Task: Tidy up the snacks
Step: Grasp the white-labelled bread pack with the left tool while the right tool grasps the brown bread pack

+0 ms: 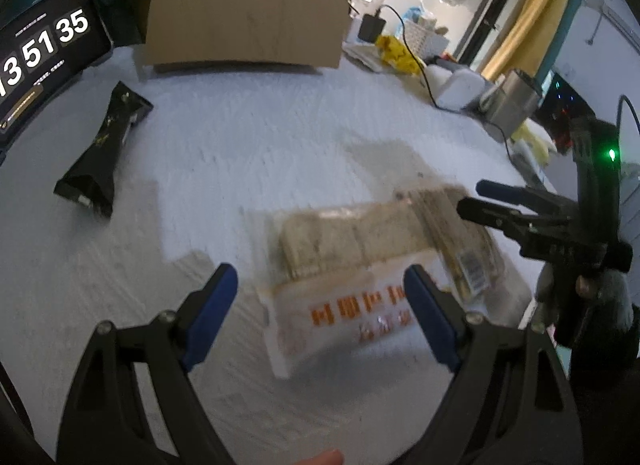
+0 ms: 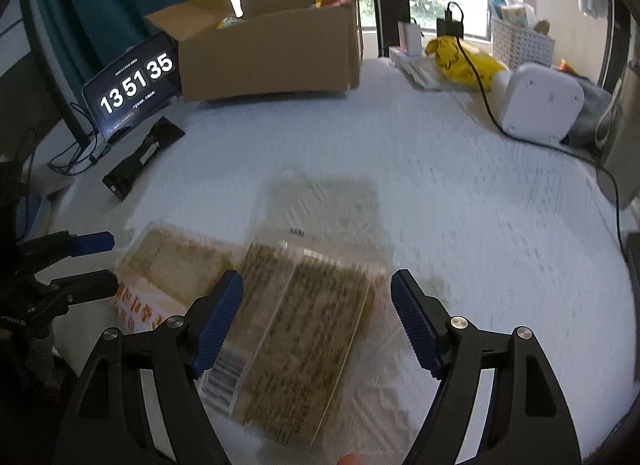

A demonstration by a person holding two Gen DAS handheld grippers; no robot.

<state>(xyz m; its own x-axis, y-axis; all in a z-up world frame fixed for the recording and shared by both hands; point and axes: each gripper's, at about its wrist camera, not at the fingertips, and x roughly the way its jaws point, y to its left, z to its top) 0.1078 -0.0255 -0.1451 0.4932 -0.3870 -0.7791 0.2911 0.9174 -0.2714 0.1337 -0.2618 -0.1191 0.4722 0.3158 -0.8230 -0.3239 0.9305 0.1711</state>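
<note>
While both grippers hung over the white table (image 2: 460, 193), two clear snack packs lay side by side at its near edge. The left gripper (image 1: 320, 305) had its blue fingers (image 1: 212, 317) spread wide, with nothing pinched; below it lay the cracker pack (image 1: 344, 261), whose near end bore orange print. Neither finger touched that pack as far as the blurred view showed. The right gripper (image 2: 316, 313) also stood spread and empty above the stick pack (image 2: 304, 337), a clear bag of thin brown sticks that lay just right of the cracker pack, its edge seeming to overlap it. In the left wrist view the right gripper appeared at the right, held by a hand (image 1: 592, 289).

Farther left on the table lay a black pouch (image 1: 100, 153), well apart from the two packs. At the far side stood an open box (image 2: 272, 57) with bright wrappers showing over its rim. A clock screen (image 2: 134, 85) leaned to the left of the box. On the far right were a yellow bag (image 2: 464, 57), a white basket (image 2: 520, 45) and a white device (image 2: 540, 103) with a black cable trailing across it.
</note>
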